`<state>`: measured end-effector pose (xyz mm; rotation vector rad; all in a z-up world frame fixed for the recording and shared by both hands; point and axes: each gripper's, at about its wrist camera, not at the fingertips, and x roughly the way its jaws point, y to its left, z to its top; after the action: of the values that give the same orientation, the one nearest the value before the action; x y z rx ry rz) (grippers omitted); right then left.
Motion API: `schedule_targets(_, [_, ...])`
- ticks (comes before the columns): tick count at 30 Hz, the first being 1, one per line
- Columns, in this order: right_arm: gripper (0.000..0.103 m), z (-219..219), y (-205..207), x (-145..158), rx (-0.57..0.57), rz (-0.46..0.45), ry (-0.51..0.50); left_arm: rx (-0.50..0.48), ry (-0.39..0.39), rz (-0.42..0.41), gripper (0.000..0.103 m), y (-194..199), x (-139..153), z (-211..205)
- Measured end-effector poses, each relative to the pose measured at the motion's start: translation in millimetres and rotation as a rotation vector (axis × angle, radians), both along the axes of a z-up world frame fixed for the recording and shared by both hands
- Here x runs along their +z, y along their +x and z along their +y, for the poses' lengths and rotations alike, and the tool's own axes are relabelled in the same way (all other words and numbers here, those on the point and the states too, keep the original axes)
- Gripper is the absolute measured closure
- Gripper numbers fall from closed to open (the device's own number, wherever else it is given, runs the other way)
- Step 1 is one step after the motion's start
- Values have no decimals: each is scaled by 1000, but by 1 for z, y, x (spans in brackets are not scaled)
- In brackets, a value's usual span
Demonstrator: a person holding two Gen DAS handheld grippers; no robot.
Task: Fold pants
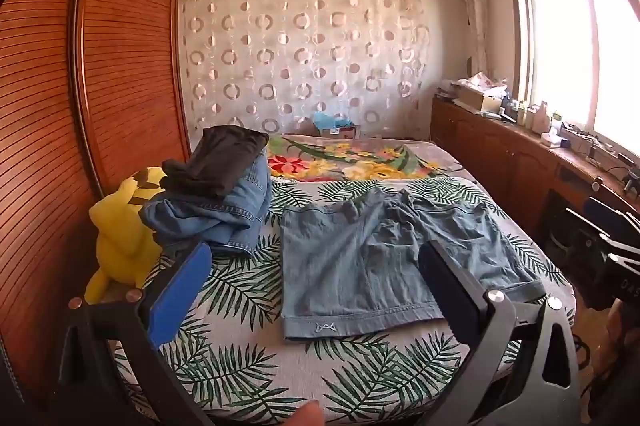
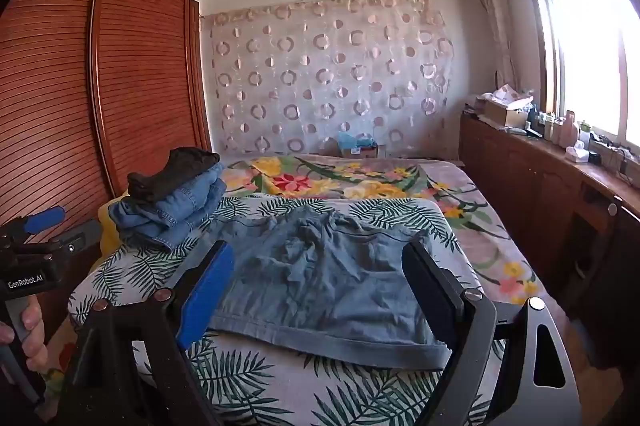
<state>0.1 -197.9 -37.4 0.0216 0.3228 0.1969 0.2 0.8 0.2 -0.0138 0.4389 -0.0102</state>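
Left gripper and right gripper: jaws spread wide, empty. Blue pants: flat on the leaf-print bed, ahead of and between both pairs of jaws, untouched. Folded clothes stack: beyond the left jaws. Yellow plush toy: clear in left view only. Left hand: right view only.

We face a bed with a palm-leaf cover — louvred wooden wardrobe on its left. Right, a bright window floods the low wooden cabinets.
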Motion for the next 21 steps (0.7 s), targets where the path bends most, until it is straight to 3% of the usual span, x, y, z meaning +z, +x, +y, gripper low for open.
schedule_targets(21, [16,-7,-3,-2,-5,8,15,5,-4,1,0,-5,0,2])
